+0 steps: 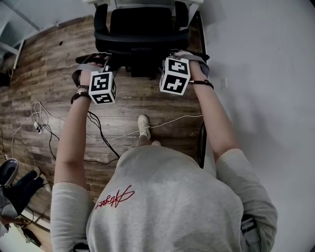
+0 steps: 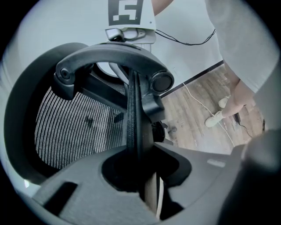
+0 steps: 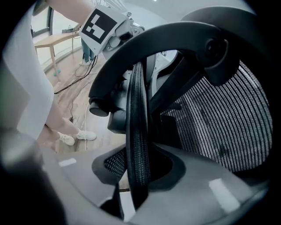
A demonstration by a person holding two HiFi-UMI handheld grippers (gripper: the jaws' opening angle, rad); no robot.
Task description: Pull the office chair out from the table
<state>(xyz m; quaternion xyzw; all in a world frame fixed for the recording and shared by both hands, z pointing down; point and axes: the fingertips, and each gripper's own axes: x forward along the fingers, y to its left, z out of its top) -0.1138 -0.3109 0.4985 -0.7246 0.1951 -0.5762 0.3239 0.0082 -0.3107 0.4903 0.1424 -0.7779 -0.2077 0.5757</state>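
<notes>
A black office chair (image 1: 141,29) with a mesh back stands at the top of the head view, its seat toward a white table (image 1: 189,4). My left gripper (image 1: 98,66) is shut on the left edge of the backrest (image 2: 133,132), which runs straight up between the jaws (image 2: 140,176). My right gripper (image 1: 179,55) is shut on the right edge of the backrest (image 3: 138,132), its mesh rim pinched between the jaws (image 3: 138,176). Each gripper view shows the headrest bar arching above and the other gripper's marker cube beyond it.
The floor is wood planks, with several cables (image 1: 44,123) trailing at the left and under me. My shoe (image 1: 143,126) is just behind the chair. A white wall (image 1: 261,74) runs along the right. Dark objects (image 1: 15,184) lie at the lower left.
</notes>
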